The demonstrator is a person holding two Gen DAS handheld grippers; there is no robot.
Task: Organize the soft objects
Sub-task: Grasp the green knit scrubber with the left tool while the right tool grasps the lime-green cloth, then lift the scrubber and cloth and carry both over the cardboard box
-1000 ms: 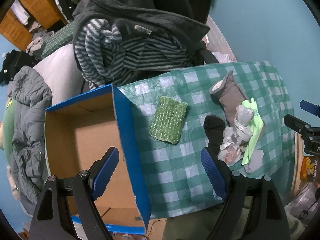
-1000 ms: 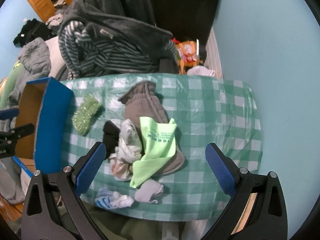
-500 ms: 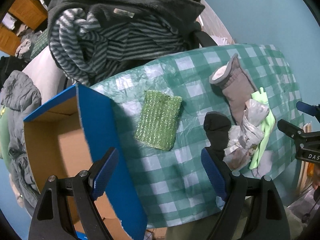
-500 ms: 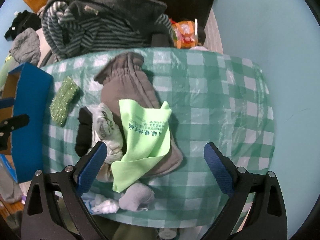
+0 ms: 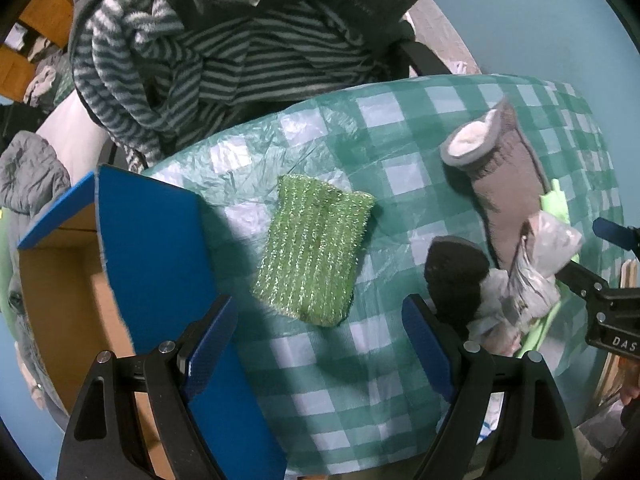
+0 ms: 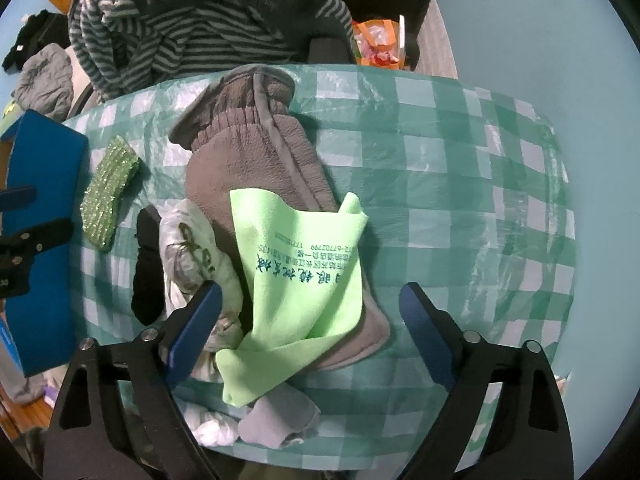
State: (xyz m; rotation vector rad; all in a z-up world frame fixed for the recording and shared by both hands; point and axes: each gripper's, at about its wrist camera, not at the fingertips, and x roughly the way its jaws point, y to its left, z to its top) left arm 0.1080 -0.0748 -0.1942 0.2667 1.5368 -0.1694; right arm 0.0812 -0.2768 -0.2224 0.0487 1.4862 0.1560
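A sparkly green knit pouch (image 5: 316, 252) (image 6: 109, 196) lies flat on the green checked tablecloth (image 5: 360, 392) (image 6: 460, 184). My left gripper (image 5: 320, 340) hangs open just above its near end, nothing between the pads. To the right sits a pile: a grey fleece mitten (image 6: 248, 160) (image 5: 508, 188), a lime cloth with printed text (image 6: 304, 280), a black sock (image 6: 149, 264) (image 5: 456, 276), a pale printed rag (image 6: 192, 256) and a grey sock (image 6: 280, 420). My right gripper (image 6: 312, 320) hovers over the lime cloth, its jaws closing but still wide, pads clear of the cloth.
An open blue cardboard box (image 5: 156, 264) (image 6: 40, 208) stands off the table's left edge. Striped and dark fleece clothes (image 5: 224, 40) are heaped on a chair behind the table. A light blue wall (image 6: 540, 40) runs along the right. A white sock (image 6: 212, 428) lies at the front edge.
Both grippers have come down toward the table, so the pouch and the pile look larger. The left one shifted from over the box to over the pouch. The right jaws narrowed slightly.
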